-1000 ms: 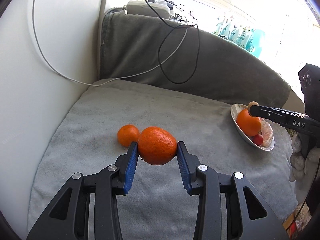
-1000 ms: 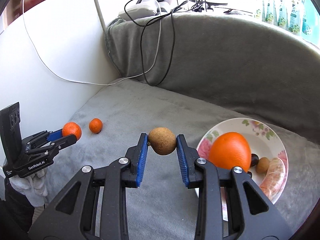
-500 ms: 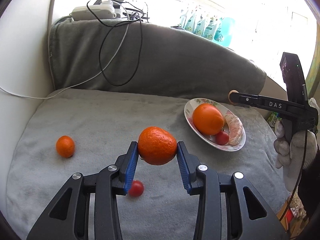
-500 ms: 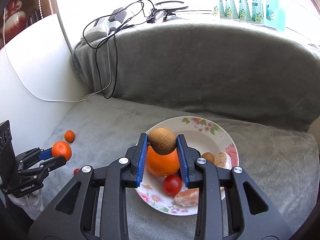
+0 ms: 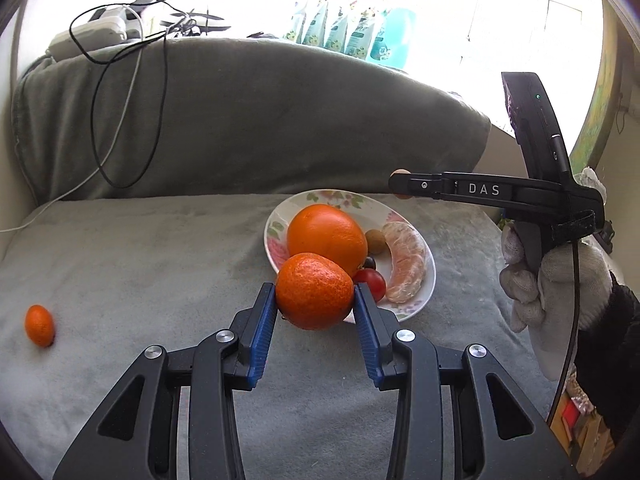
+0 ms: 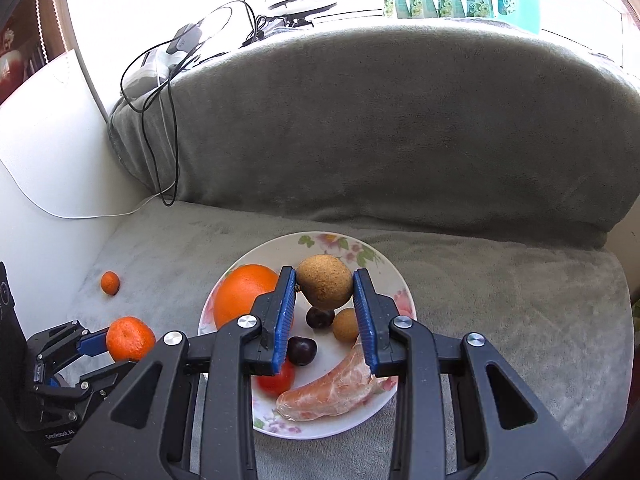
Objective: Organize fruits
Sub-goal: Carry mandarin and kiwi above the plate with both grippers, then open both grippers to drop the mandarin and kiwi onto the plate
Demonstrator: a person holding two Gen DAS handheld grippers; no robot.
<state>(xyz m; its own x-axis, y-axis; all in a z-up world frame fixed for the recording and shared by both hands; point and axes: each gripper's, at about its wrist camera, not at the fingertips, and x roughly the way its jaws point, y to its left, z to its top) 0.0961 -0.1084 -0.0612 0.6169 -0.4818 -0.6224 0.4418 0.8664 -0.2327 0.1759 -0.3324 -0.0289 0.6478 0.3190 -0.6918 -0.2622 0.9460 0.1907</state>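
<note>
Floral plate point(image 6: 382, 252) holds orange point(image 6: 244, 300), cherries, peeled segment; left fingers grasp mandarin point(image 5: 315, 297), right fingers brown fruit point(image 6: 325, 282).

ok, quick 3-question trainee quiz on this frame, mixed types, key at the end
1. True or false: the left gripper carries a tangerine.
2. What does the right gripper hold over the floral plate? A) a cherry tomato B) a round brown fruit C) a peeled citrus segment
3. Fill in: one small tangerine lies off the plate on the grey ____.

Key: 1 true; 2 B; 3 blanket
</note>
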